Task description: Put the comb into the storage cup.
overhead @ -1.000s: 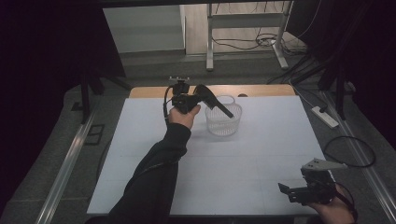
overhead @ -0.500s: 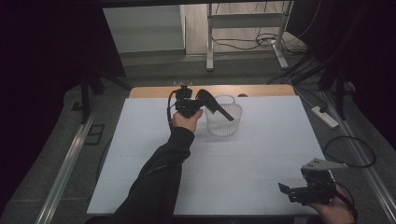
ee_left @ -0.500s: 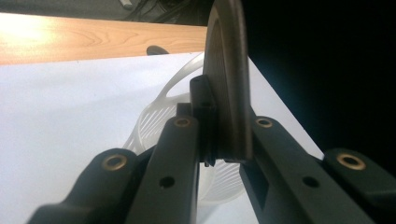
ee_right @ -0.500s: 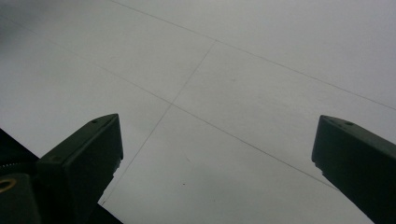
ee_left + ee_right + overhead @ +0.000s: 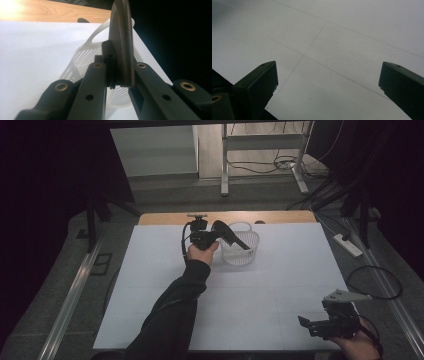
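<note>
My left gripper (image 5: 216, 236) is at the far middle of the table, shut on a dark, flat, curved piece (image 5: 229, 235). The piece slants down over the rim of a white slatted basket (image 5: 241, 254). In the left gripper view both jaws clamp the base of the dark piece (image 5: 121, 37), which rises upward, with the basket (image 5: 82, 57) just behind it. My right gripper (image 5: 307, 324) rests low at the near right corner, open. Between its wide-apart jaws (image 5: 328, 82) there is only the white table sheet.
A white sheet (image 5: 275, 285) covers the table, with a bare wooden strip (image 5: 165, 218) along the far edge and a small dark thing (image 5: 259, 222) on it. A power strip (image 5: 350, 245) and cables (image 5: 375, 280) lie on the floor to the right.
My left hand has sunk a little, bringing the dark piece lower over the basket's rim. The right gripper has stayed put.
</note>
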`<state>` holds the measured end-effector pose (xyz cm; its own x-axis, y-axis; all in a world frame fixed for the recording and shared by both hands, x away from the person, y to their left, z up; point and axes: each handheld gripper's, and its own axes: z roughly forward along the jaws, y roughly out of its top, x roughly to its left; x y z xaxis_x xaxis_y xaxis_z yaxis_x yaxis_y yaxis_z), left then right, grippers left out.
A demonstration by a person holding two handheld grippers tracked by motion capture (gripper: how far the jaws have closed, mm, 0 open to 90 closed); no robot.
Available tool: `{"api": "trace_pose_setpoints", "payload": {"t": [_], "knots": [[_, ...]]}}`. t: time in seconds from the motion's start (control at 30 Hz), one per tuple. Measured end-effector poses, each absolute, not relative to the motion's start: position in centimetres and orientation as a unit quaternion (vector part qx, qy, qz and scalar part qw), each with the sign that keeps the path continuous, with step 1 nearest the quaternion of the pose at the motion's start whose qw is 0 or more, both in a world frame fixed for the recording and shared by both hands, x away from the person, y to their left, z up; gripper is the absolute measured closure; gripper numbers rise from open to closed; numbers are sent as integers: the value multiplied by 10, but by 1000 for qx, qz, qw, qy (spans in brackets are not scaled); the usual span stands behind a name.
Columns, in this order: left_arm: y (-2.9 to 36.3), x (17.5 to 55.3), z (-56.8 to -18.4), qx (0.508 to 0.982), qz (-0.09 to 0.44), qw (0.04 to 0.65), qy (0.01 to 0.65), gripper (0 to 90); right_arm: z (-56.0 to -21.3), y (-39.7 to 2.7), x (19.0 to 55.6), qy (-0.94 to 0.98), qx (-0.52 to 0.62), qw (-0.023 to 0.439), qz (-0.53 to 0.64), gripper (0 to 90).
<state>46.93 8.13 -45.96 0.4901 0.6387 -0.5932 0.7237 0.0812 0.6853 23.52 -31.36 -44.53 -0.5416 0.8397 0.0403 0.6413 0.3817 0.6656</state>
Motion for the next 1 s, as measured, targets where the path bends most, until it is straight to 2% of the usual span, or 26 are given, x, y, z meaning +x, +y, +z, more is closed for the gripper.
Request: {"api": "trace_pose_setpoints", "payload": {"t": [0.23,0.7,1.0], "knots": [[84,471,-463,676,-39,530,510,850,-445,-314,236,817,454,152,321,29],[76,468,-458,727,49,477,490,733,-446,-313,236,818,454,151,319,34],[72,466,-459,744,89,457,479,657,-446,-314,236,818,455,149,319,37]]}}
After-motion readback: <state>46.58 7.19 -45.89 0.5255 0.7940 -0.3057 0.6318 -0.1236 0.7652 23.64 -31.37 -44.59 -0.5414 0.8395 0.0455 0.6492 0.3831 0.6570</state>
